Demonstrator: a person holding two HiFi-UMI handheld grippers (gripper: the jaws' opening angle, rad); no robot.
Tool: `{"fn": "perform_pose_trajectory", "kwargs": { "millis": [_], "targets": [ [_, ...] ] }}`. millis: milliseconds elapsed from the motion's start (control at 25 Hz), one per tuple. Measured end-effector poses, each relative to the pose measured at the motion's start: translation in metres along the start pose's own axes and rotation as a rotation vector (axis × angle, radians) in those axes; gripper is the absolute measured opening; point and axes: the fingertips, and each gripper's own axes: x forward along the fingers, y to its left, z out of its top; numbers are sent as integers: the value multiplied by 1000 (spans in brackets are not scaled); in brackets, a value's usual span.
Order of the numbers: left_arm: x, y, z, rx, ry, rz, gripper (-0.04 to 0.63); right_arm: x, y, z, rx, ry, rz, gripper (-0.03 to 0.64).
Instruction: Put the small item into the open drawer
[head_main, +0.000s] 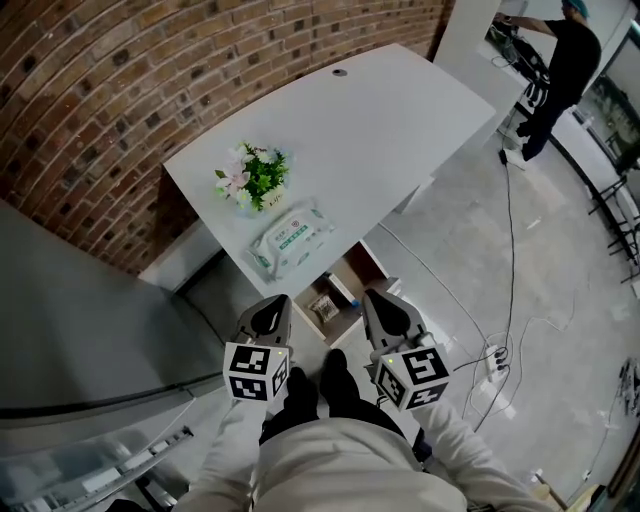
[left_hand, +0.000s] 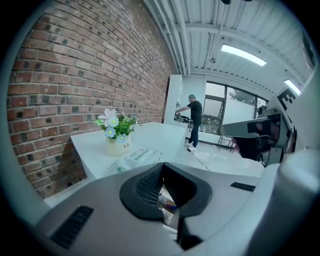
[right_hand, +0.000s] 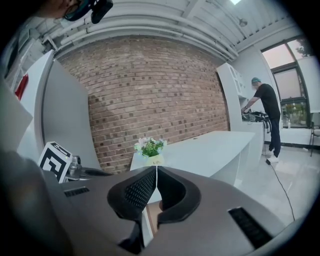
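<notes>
Seen from above, a small packet (head_main: 324, 307) lies inside the open drawer (head_main: 368, 262) under the white desk's (head_main: 380, 130) near edge, at lower centre. The left claw (head_main: 270, 305) and right claw (head_main: 386, 302) flank it about equally near, both clenched and empty. The packet's long axis and print are too small to make out.
</notes>
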Motion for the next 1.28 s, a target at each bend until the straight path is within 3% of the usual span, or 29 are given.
{"fn": "perform_pose_trajectory", "kwargs": {
  "millis": [520, 1280],
  "targets": [
    [-20, 1, 20, 32, -67, 7, 17, -31, 5, 7, 19, -54, -30, 28],
    [-28, 9, 27, 26, -94, 1, 17, -30, 6, 1, 7, -28, -57, 26]
  ]
}}
